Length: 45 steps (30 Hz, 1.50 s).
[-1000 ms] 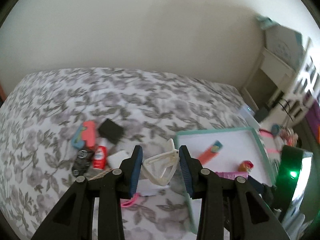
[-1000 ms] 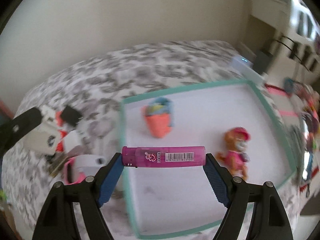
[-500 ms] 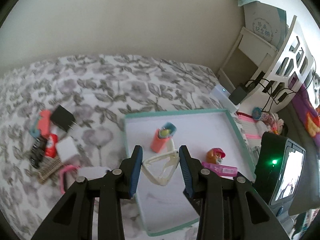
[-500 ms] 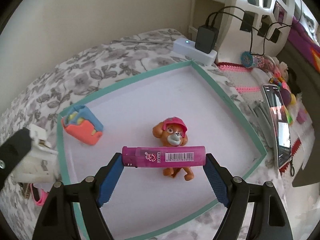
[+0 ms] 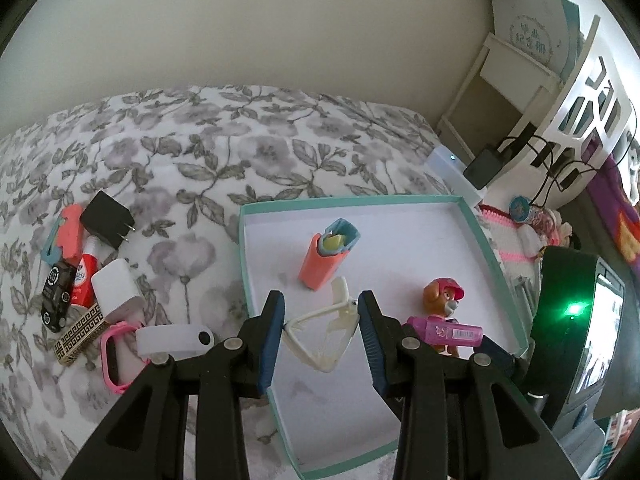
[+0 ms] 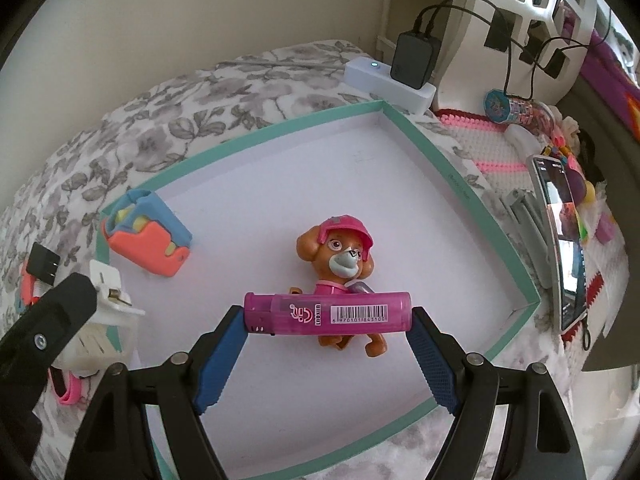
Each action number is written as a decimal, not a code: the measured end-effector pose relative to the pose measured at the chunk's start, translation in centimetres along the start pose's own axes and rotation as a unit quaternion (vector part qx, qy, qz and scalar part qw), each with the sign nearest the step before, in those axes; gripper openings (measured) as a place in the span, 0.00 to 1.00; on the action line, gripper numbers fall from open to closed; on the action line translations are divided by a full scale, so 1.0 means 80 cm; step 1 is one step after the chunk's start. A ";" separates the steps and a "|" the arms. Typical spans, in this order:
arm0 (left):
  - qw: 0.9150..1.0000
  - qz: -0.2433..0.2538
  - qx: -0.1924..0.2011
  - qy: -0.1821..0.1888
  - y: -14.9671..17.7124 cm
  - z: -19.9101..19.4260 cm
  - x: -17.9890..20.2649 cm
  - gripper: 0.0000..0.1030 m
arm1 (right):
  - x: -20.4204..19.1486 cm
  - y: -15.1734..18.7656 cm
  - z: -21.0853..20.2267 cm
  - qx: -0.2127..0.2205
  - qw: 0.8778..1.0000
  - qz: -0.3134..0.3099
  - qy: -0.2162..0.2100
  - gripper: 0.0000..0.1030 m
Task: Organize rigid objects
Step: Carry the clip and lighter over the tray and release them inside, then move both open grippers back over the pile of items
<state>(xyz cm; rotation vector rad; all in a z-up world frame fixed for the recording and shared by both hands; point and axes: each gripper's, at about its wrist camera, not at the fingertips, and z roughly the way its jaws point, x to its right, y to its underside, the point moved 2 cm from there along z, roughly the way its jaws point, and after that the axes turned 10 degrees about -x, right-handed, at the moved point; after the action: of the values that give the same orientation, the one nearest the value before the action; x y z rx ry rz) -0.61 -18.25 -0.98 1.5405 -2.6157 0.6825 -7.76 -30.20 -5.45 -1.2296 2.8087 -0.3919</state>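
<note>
Both claws hang over the tray point(image 6: 472, 184), each loaded: the right claw point(image 6: 328, 344) holds a pink lighter point(image 6: 328, 314) end to end between widely spread jaws, and the left claw point(image 5: 320, 332) pinches a white clip point(image 5: 324, 332) at a narrow gap. Best lower each until its load nearly rests on bare floor, then part the jaws. Just beyond the lighter lies a toy pup point(image 6: 340, 256); a coral case point(image 5: 326, 258) sits just past the clip.

Past my tools I see a floral bedspread point(image 5: 248, 148) under everything. At its far corner a white power strip point(image 6: 386, 84) carries a black charger point(image 6: 414, 60). A phone point(image 6: 560, 240) lies on a pink-and-white crocheted mat point(image 6: 496, 148).
</note>
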 end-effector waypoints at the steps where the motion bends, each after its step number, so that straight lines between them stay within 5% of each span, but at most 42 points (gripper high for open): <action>1: 1.000 -0.002 -0.001 0.000 0.000 0.001 -0.001 0.38 | 0.000 0.000 0.000 -0.001 1.000 0.000 -0.001 0.81; 14: 1.000 -0.008 0.000 -0.027 -0.002 0.001 -0.011 0.54 | -0.006 0.000 0.006 -0.006 1.000 -0.012 -0.001 0.81; 17: 0.999 -0.012 0.002 -0.034 -0.003 -0.001 -0.015 0.64 | -0.008 0.000 0.006 -0.005 1.000 -0.016 -0.001 0.81; 22: 0.999 -0.020 0.004 -0.045 -0.004 -0.003 -0.021 0.65 | -0.009 0.000 0.007 -0.002 1.000 -0.019 -0.001 0.82; 26: 0.998 -0.031 0.006 -0.053 -0.005 -0.005 -0.028 0.66 | -0.009 0.000 0.008 0.000 1.000 -0.016 -0.001 0.97; 30: 0.997 -0.046 0.008 -0.064 -0.006 -0.007 -0.038 0.68 | -0.009 -0.001 0.008 0.003 1.000 -0.018 -0.003 0.98; 33: 0.995 -0.060 0.013 -0.079 -0.007 -0.009 -0.049 0.89 | -0.011 -0.001 0.008 0.007 1.000 -0.023 0.000 1.00; 45: 0.980 -0.134 0.014 -0.149 -0.004 -0.010 -0.111 0.93 | -0.016 0.000 0.007 0.016 0.999 -0.032 -0.006 1.00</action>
<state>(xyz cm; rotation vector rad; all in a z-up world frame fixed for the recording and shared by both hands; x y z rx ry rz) 4.01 -10.74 -2.32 2.0993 -2.5202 0.5019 -6.80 -29.38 -6.03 -1.3122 2.7473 -0.4289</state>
